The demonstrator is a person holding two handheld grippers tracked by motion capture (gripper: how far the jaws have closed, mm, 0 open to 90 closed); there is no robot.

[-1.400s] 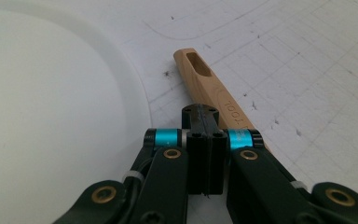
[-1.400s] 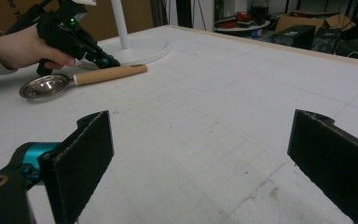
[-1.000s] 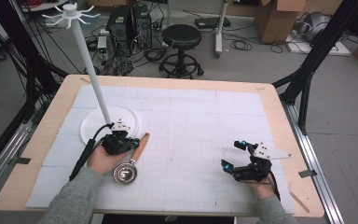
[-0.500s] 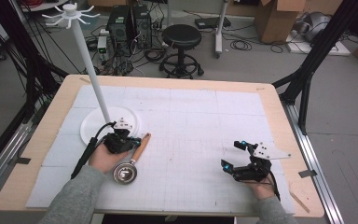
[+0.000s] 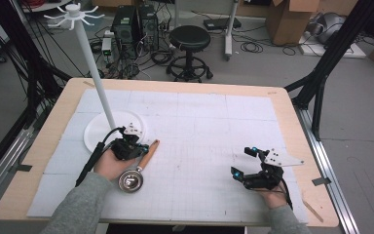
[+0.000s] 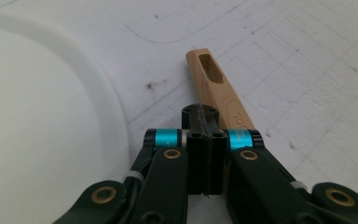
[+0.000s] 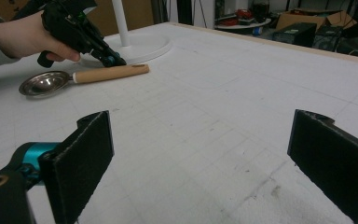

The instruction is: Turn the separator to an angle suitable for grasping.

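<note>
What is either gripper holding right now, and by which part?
Nothing. The left gripper is shut empty beside the scoop's wooden handle; the right gripper stands open over bare table.

Strainer (image 5: pixel 130 180): shiny metal bowl, smooth pale wood handle (image 6: pixel 216 91). Stand base (image 6: pixel 37 121): matt white plastic.

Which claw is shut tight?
The left claw, beside the wooden-handled metal scoop, has its jaws pressed together. The right claw gapes wide.

A black stool (image 5: pixel 189 41), cardboard boxes (image 5: pixel 288 19) and cables (image 5: pixel 253 47) crowd the grey floor (image 5: pixel 360 117).
</note>
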